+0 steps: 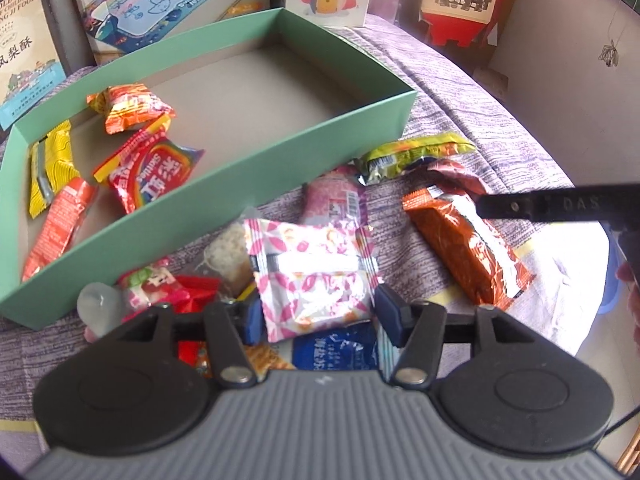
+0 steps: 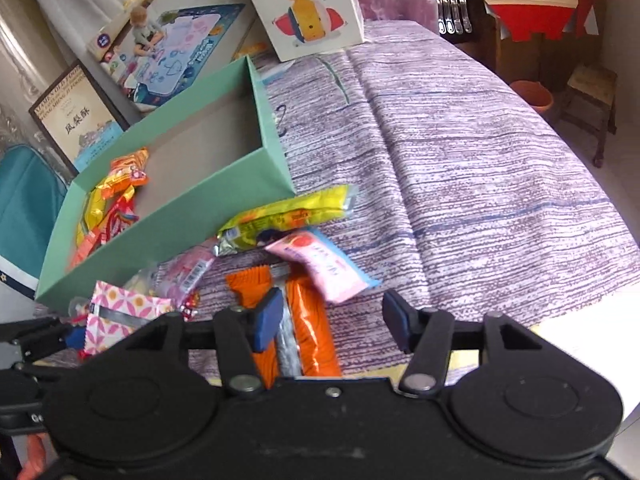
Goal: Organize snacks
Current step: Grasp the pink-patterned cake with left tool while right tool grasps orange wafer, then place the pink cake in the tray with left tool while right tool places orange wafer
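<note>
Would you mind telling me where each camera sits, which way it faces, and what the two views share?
Left wrist: on the left gripper, angled down at the pink-patterned packet between its pads; a fingertip shows at the right edge.
Right wrist: on the right gripper, angled down over the orange packet.
Shared: the green box and both packets.

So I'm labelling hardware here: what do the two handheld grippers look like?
Left gripper: ribbed grey body, black round pivot discs, black link arms with silver rivets, blue pads. Right gripper: the same build with a smooth black body; its finger shows pale lettering in the left wrist view.
</note>
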Demonstrator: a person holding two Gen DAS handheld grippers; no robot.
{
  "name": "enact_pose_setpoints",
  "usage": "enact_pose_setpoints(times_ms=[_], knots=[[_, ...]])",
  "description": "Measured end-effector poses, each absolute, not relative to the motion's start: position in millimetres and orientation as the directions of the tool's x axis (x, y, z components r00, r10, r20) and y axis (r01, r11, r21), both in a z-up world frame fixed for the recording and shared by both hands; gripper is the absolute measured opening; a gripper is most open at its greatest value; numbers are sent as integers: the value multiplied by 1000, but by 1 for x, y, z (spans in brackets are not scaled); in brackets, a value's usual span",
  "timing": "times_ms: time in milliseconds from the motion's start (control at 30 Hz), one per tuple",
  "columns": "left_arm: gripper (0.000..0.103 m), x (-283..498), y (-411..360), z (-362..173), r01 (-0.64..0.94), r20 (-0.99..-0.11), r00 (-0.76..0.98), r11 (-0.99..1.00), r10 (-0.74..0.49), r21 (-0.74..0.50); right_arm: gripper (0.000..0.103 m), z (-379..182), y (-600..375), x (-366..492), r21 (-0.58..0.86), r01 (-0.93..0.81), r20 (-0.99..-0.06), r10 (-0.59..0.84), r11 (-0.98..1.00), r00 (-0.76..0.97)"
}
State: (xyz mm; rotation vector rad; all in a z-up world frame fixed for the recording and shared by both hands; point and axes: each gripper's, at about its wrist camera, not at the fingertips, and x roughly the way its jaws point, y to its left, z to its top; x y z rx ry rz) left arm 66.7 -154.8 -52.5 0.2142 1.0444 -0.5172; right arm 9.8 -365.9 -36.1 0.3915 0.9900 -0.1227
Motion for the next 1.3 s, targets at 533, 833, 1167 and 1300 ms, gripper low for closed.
enact_pose_setpoints(times_ms=[533, 833, 1167, 1300], knots=[[43, 72, -152, -50, 500, -850, 418, 862, -319, -77, 68, -48, -303, 28, 153, 68, -861, 100, 986, 499], [9, 51, -173, -37, 566, -823, 424, 820, -377, -84, 67, -47, -304, 26, 118, 42, -857, 80, 992, 509], [18, 46, -177, -71, 546, -881, 307, 825, -361, -147, 50, -43, -314, 16, 140, 45, -855, 98, 989, 510], [10, 43, -177, -57, 558, -859, 354, 821, -369, -122, 50, -38, -324, 6, 222, 77, -847, 154, 972, 509]])
